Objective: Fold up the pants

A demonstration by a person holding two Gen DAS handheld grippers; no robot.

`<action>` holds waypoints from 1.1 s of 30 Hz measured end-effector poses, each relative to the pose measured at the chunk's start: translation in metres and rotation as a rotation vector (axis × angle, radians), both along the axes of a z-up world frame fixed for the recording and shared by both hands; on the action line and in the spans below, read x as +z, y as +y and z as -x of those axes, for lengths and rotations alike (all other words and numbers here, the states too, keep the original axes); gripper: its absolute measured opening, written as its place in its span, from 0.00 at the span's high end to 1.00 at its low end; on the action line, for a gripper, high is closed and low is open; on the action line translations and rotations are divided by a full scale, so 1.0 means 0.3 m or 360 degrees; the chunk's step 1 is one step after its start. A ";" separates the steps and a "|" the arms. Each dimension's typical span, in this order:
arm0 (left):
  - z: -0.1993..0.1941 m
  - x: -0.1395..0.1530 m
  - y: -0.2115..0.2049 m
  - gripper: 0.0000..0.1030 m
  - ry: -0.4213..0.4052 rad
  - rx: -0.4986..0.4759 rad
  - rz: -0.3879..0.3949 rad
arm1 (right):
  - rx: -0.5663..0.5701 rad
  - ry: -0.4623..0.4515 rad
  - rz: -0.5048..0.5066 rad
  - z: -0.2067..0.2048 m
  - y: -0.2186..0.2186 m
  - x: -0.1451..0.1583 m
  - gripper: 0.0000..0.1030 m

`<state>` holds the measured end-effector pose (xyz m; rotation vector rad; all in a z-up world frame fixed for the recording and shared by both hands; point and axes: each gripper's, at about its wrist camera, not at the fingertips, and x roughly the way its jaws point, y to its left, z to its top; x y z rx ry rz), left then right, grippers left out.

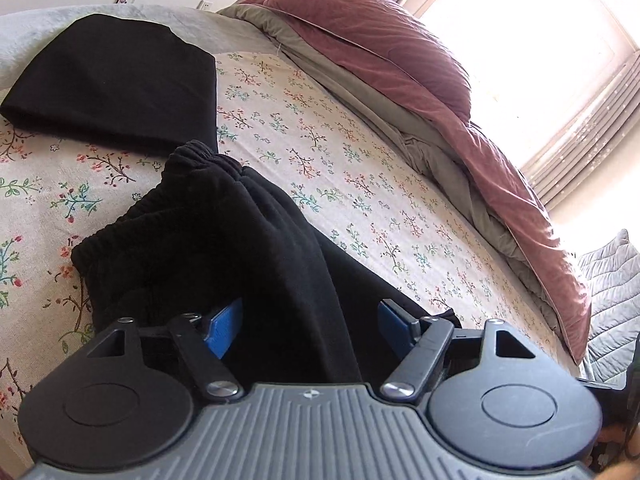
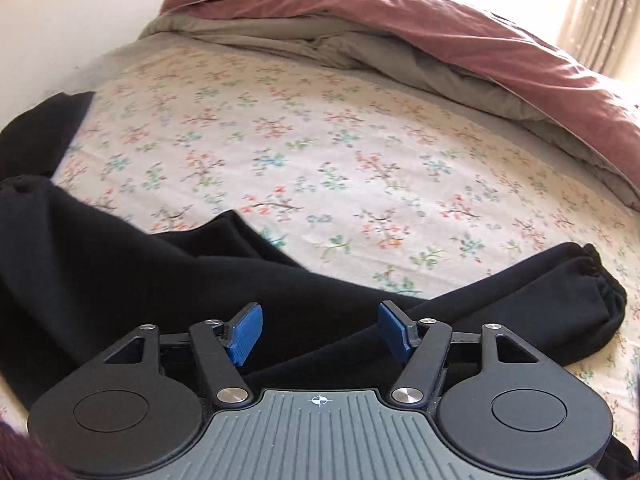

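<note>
The black pants lie bunched on the flowery bed sheet in the lower middle of the picture. The stretchy waistband is crumpled at the top. One leg cuff lies at the right.

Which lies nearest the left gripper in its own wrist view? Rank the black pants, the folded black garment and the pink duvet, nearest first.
From the left gripper:
1. Black pants: bunched fabric rising between the open blue pads.
2. Folded black garment: flat on the floral sheet, upper left, beyond the waistband.
3. Pink duvet: heaped along the bed's far right edge.
</note>
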<state>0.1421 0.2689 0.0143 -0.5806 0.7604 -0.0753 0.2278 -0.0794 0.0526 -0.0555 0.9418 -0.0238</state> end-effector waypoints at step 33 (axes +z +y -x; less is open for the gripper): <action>0.049 0.002 0.102 0.87 0.0120 0.0020 -0.0045 | -0.0773 -0.0322 0.0035 0.388 -0.434 0.051 1.00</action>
